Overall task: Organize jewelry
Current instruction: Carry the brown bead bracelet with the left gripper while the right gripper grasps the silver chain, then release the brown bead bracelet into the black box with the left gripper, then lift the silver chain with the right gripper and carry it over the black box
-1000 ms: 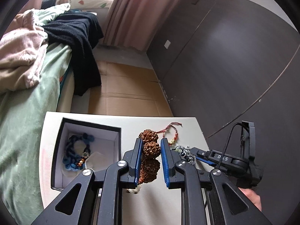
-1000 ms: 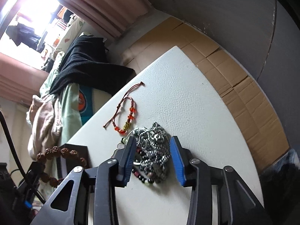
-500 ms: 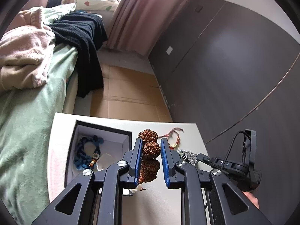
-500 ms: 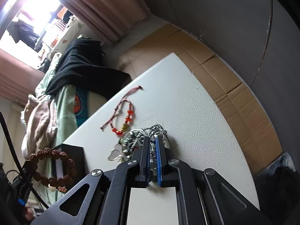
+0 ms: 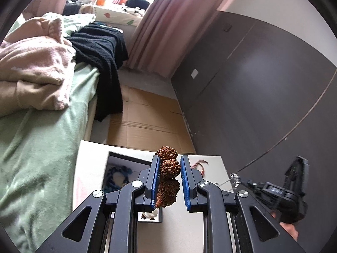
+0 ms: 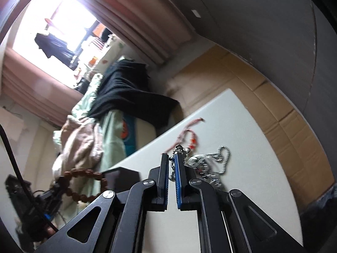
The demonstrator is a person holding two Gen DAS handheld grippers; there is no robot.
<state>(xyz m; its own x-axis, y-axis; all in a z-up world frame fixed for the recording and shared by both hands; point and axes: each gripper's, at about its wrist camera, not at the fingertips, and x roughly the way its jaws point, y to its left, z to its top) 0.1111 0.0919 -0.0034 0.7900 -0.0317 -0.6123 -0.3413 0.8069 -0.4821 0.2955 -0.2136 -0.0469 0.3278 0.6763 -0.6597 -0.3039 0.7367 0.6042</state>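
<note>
Now my left gripper (image 5: pixel 169 165) has its blue pads pressed on one big brown bead of the rough seed-bead bracelet (image 5: pixel 168 167). One bead stands up above the fingertips and the rest of the loop hangs down below them; in the right wrist view the same bracelet (image 6: pixel 84 181) shows as a full ring hanging in the air at the left. Under this gripper is the dark jewelry box (image 5: pixel 126 158) with a white inside, and a blue braided bracelet (image 5: pixel 117 176) lies in it.

My right gripper (image 6: pixel 171 159) has its pads almost together, pinching a thin ball chain that belongs to the silver chain bundle (image 6: pixel 208 166). Part of the bundle is lifted at the fingertips, and the loops trail to the right of the fingers, over the white table (image 6: pixel 252 147); whether they touch the surface, I cannot tell. Just behind the bundle lies the red string bracelet (image 6: pixel 189 135), blurred, near the far edge of the table.

Beyond the table there are cardboard sheets (image 5: pixel 145 118) on the floor, a bed with green sheet (image 5: pixel 42 143) and a black garment (image 5: pixel 101 54) on it.
</note>
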